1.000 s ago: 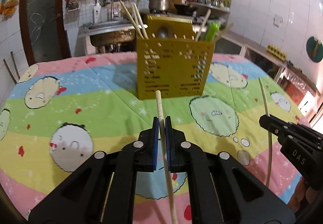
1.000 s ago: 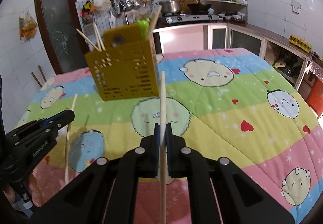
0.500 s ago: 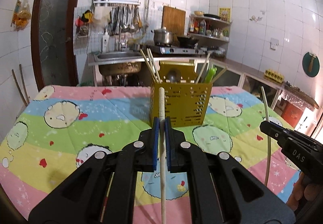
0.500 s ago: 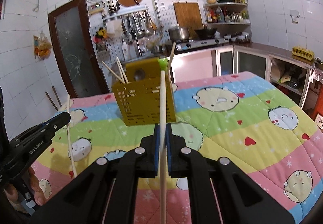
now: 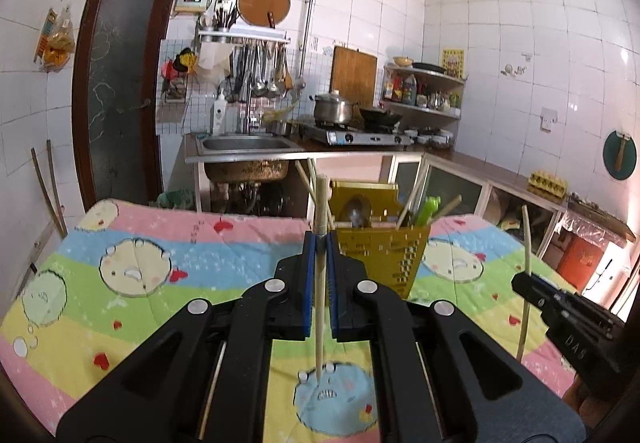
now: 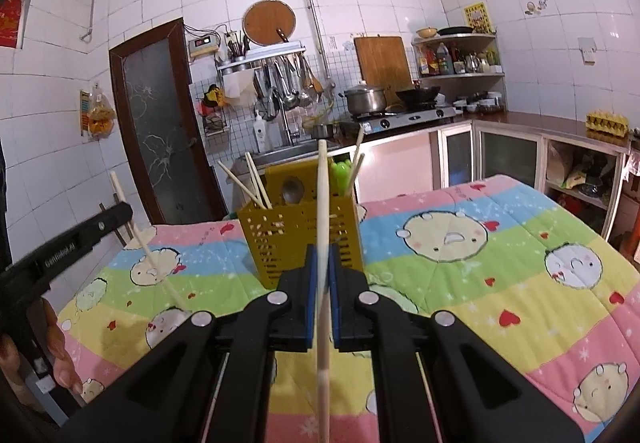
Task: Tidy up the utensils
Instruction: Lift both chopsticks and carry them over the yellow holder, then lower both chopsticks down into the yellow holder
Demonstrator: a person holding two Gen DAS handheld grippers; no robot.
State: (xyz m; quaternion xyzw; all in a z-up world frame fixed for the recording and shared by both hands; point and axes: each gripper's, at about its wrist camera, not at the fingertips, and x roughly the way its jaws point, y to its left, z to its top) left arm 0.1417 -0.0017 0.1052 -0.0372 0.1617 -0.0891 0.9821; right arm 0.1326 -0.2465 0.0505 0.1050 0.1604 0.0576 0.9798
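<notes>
In the left wrist view, the left gripper (image 5: 319,243) had its blue pads closed tight on a pale chopstick (image 5: 319,283), which stood nearly upright between the jaws, its lower tip hanging clear above the cartoon-print tablecloth (image 5: 120,275). The yellow utensil caddy (image 5: 384,247) sat just past the fingertips at about one o'clock, already holding several chopsticks, a spoon and something green (its exact kind was hard to tell). At three o'clock the right gripper (image 5: 524,285) showed from the side, pinching a second chopstick (image 5: 527,243) upright. In the right wrist view, the right gripper (image 6: 322,255) was likewise clamped shut on its chopstick (image 6: 323,223), the stick running up past the caddy (image 6: 296,239), which stood at twelve o'clock behind the fingers. At nine o'clock the left gripper (image 6: 120,211) held its own stick (image 6: 144,239) on a slant. Judging from this, the sorting was well along — no loose utensils were visible on the cloth — and what remained was to drop these two sticks into the caddy.
</notes>
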